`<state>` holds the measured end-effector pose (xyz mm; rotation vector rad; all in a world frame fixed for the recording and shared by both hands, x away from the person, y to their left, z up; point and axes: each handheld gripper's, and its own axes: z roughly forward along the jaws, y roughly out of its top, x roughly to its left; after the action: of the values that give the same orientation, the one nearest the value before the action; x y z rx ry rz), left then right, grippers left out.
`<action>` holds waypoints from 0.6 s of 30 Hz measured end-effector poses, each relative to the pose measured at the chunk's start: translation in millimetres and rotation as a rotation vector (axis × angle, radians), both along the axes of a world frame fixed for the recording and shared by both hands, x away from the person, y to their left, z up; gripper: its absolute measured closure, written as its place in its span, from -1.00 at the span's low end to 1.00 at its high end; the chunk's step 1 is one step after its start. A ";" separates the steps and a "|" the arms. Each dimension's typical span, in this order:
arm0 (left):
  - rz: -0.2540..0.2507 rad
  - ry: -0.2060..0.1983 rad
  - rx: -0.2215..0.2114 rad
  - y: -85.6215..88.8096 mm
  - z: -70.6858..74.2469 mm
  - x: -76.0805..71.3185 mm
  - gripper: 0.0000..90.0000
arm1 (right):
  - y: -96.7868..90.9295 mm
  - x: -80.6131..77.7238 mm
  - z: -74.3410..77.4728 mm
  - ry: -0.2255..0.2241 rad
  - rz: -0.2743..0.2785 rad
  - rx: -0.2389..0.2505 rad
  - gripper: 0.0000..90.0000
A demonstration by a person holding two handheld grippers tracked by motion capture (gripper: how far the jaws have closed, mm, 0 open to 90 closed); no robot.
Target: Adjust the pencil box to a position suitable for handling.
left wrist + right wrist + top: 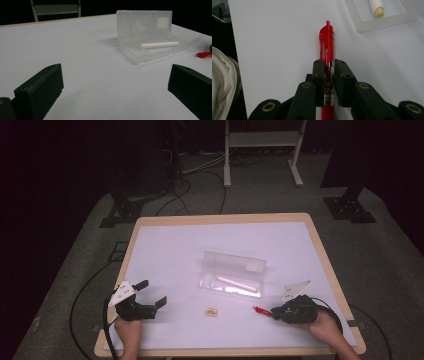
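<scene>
A red click pen (326, 37) lies on the white table, and my right gripper (329, 62) is shut on its barrel, the clip end sticking out ahead of the jaws. From above, that gripper (272, 311) sits near the front right with the pen (260, 310) pointing left. A clear plastic pencil case (232, 275) stands open mid-table with a pale stick (235, 281) lying in its tray. My left gripper (152, 292) rests at the front left, open with nothing between its jaws (115, 92). From there the case (150, 32) and stick (160, 45) lie ahead to the right.
A small tan block (211, 311) lies near the front edge between the grippers. The table's wooden rim (220, 218) frames the white top. Cables and stand feet are on the floor behind.
</scene>
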<state>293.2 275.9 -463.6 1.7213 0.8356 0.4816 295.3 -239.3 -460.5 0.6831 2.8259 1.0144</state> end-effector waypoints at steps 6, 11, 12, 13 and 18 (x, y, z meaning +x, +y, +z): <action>0.000 0.000 -0.001 0.0 0.0 -0.1 -1.00 | 0.3 -0.8 -0.3 -0.001 -0.003 -0.004 0.73; 0.000 0.000 0.000 0.0 0.0 0.0 -1.00 | 0.3 -2.2 -1.1 -0.007 -0.005 -0.004 0.75; 0.001 -0.001 -0.001 -0.1 0.0 -0.2 -1.00 | 0.2 -2.5 -1.1 -0.011 -0.004 -0.004 0.76; 0.000 -0.001 -0.001 -0.1 0.0 -0.2 -1.00 | 0.1 -2.7 -1.2 -0.012 -0.006 -0.003 0.76; 0.001 0.000 -0.001 -0.1 0.0 -0.2 -1.00 | -1.4 -3.0 -1.3 -0.019 -0.014 -0.002 0.76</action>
<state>293.1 275.7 -463.6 1.7204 0.8361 0.4819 292.4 -240.7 -461.8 0.6883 2.8010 1.0108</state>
